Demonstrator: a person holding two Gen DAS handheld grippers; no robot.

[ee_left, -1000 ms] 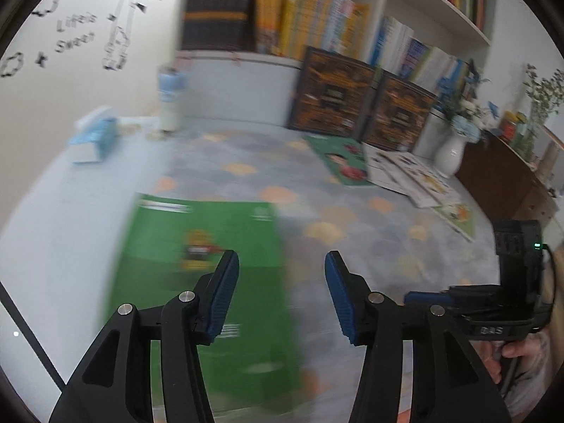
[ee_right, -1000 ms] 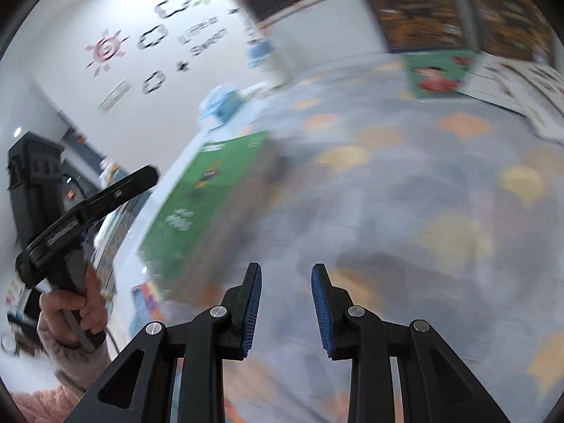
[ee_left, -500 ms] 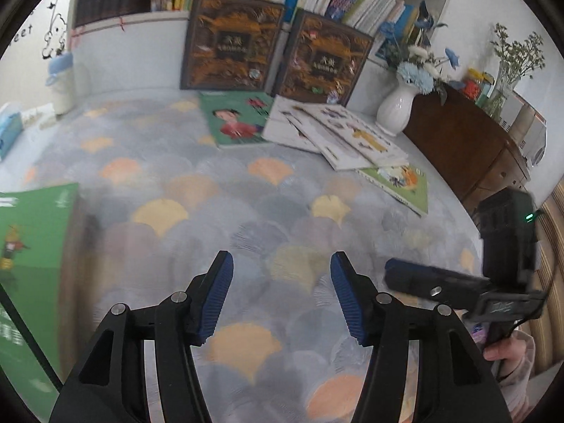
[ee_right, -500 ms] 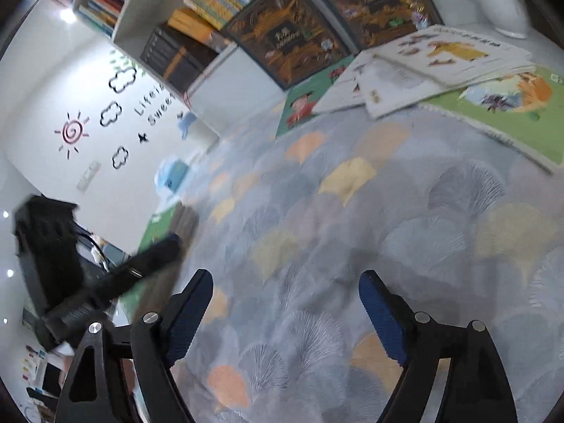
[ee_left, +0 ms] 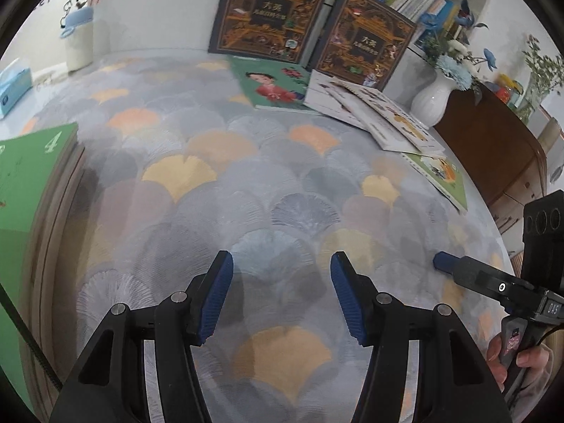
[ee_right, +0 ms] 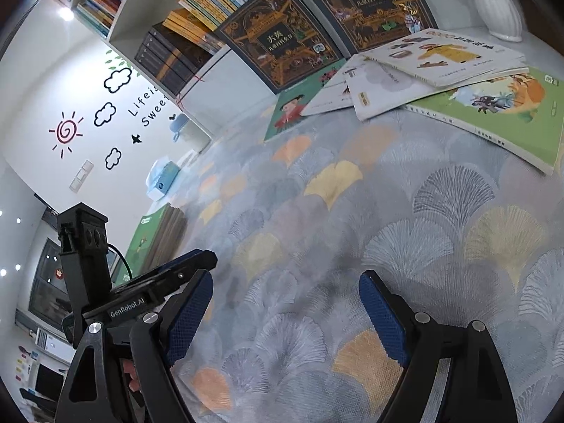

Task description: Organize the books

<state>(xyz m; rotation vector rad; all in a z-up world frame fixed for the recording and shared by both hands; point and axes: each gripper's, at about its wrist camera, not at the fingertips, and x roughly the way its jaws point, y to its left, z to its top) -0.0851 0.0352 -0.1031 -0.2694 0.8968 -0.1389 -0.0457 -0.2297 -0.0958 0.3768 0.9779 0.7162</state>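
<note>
Both grippers have swung from the green book stack (ee_left: 33,176) marked "4" toward scattered books. Left gripper (ee_left: 282,296), labelled "GenRobot.AI", jaws moderately parted, empty; right gripper (ee_right: 285,320) jaws wide, empty.

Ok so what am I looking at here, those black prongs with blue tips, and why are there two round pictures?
A person holds a two-finger gripper in each hand; each round picture comes from a fisheye camera on one. The left gripper and the right gripper are both open and hold nothing. Below them is a patterned carpet. On it lie a green stack of books off to the left and loose picture books ahead, by a white vase. Two dark books lean against the shelves.
</note>
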